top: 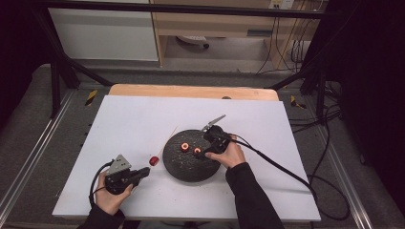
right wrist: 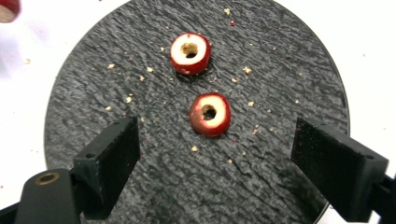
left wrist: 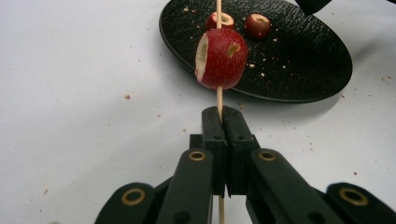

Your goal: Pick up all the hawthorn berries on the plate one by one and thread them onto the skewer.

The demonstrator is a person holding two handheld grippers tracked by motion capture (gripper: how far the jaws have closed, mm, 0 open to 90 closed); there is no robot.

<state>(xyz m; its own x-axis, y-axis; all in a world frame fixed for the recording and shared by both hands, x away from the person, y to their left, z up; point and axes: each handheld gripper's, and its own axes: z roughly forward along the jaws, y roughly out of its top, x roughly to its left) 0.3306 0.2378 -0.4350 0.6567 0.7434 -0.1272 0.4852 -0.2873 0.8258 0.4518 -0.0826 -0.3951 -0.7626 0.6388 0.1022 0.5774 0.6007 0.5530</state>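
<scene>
Left gripper (left wrist: 221, 114) is clamped on a thin wooden skewer (left wrist: 219, 95) with one cored red fruit (left wrist: 222, 58) threaded on it, held just beside the black plate (top: 184, 167). Right gripper (right wrist: 215, 149) hovers over the plate, jaws apart, nothing between the pads; two more cored fruits (right wrist: 210, 114) lie on the plate ahead of it.

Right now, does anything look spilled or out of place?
Yes: pale crumbs lie scattered over the black plate around the two cored fruits, and a few specks dot the white table beside it. Nothing else stands out.
</scene>
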